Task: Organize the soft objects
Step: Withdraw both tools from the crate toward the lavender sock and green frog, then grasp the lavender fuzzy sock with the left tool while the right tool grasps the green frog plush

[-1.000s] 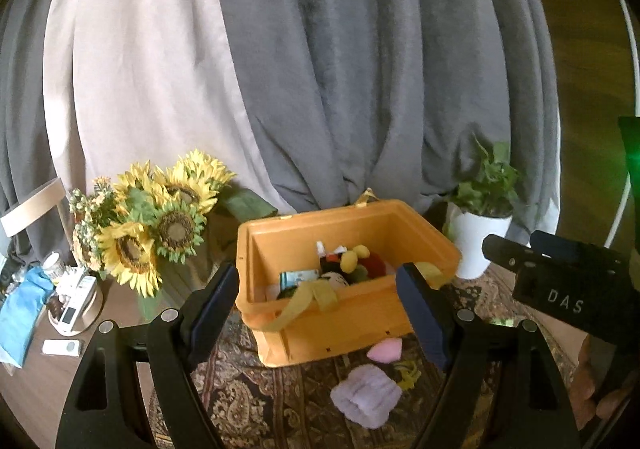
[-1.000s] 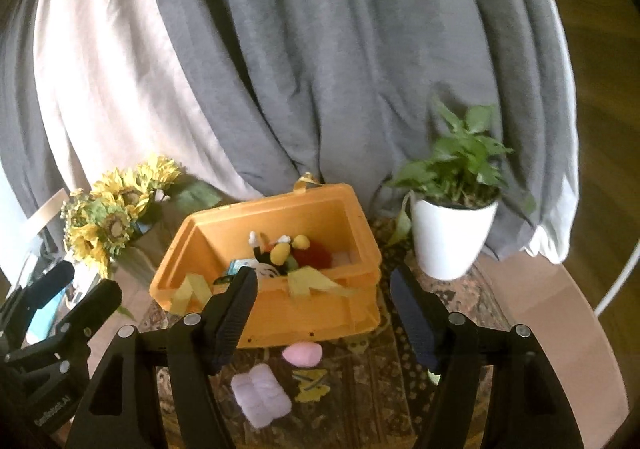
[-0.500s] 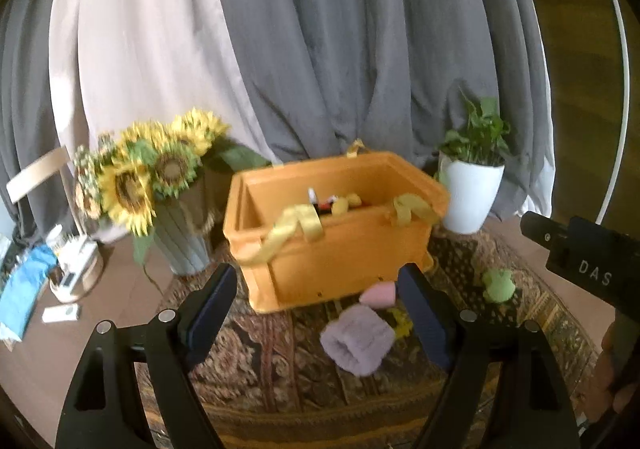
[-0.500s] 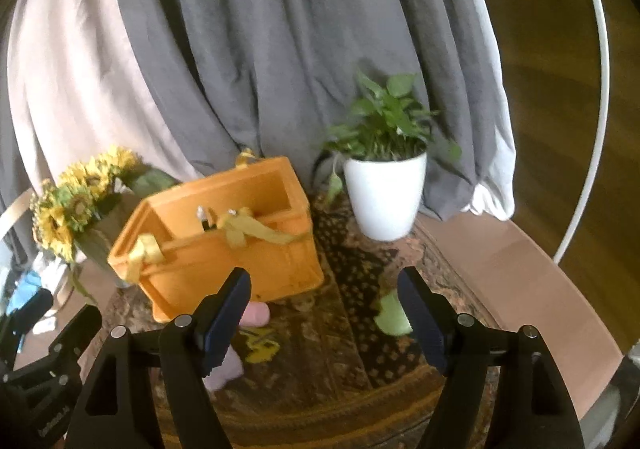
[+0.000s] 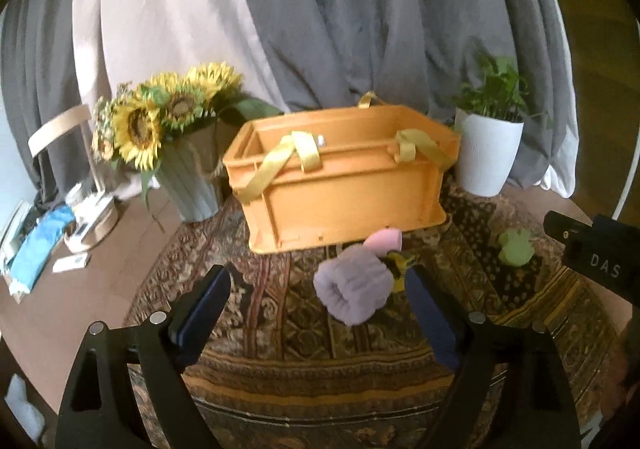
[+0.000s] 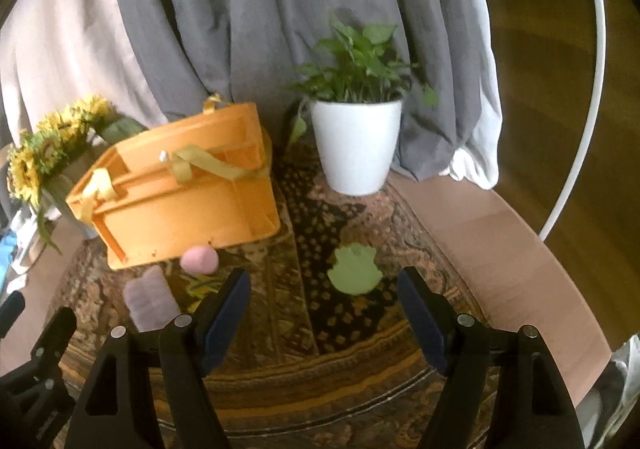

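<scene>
An orange crate [image 5: 344, 185] with yellow ribbon handles stands on a patterned rug [image 5: 304, 333]; it also shows in the right wrist view [image 6: 180, 193]. In front of it lie a fluffy lilac piece [image 5: 352, 289], a pink soft egg [image 5: 384, 241], a small yellow toy [image 5: 398, 265] and a green soft toy [image 5: 516, 249]. My left gripper [image 5: 316, 309] is open and empty, low over the rug, with the lilac piece just ahead between its fingers. My right gripper [image 6: 322, 309] is open and empty, with the green toy [image 6: 354, 275] just ahead.
A vase of sunflowers [image 5: 168, 129] stands left of the crate and a white potted plant [image 6: 356, 145] right of it. Small items and a blue cloth [image 5: 36, 249] lie at the far left. Grey and beige curtains hang behind.
Both grippers have come down and nearer to the rug. The crate's inside has dropped out of sight. The right gripper has swung right, bringing the green toy between its fingers.
</scene>
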